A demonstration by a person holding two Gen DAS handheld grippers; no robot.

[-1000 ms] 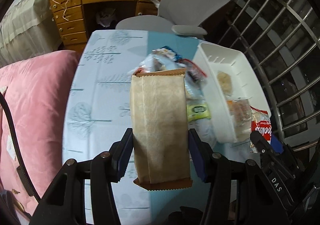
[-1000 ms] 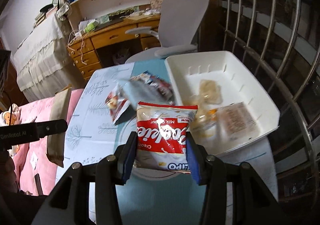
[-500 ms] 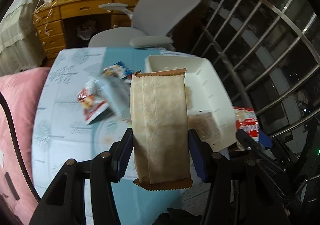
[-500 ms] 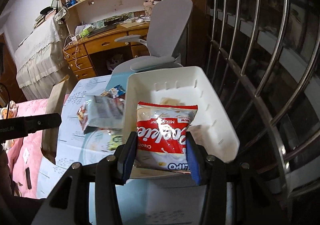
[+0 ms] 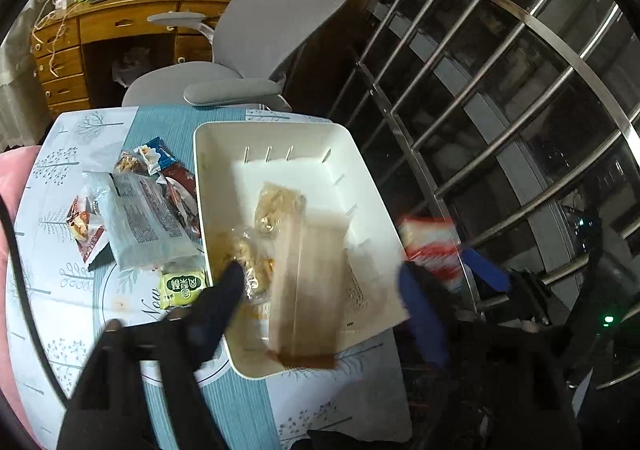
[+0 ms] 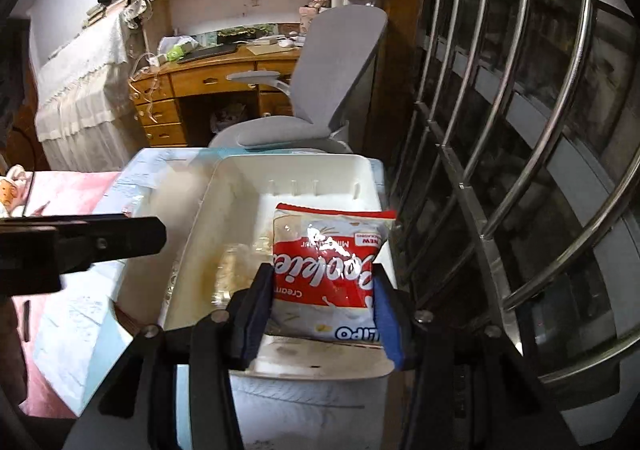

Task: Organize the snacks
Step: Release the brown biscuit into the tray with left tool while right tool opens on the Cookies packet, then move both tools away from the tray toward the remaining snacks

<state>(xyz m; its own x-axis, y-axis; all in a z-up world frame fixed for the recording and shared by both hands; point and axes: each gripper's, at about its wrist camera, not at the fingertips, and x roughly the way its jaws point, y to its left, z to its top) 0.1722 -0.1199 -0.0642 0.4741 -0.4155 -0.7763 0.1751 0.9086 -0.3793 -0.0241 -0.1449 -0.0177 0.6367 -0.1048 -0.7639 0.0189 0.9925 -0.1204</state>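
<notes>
A white plastic basket stands on the table's right side; it also shows in the right wrist view. My left gripper is open above the basket's near end. A tan paper snack packet lies blurred between its spread jaws, over the basket and free of the pads. Clear-wrapped biscuits lie in the basket. My right gripper is shut on a red and white cookie packet, held over the basket's near right corner. That packet also shows blurred in the left wrist view.
Loose snacks lie on the tablecloth left of the basket: a grey-blue pouch, a green packet, small red and blue packets. A grey office chair stands behind the table. Metal railing bars run along the right.
My left gripper has opened and let go of the tan packet, which is dropping into the basket. Both grippers moved right over the basket. The right gripper still holds the cookie packet.
</notes>
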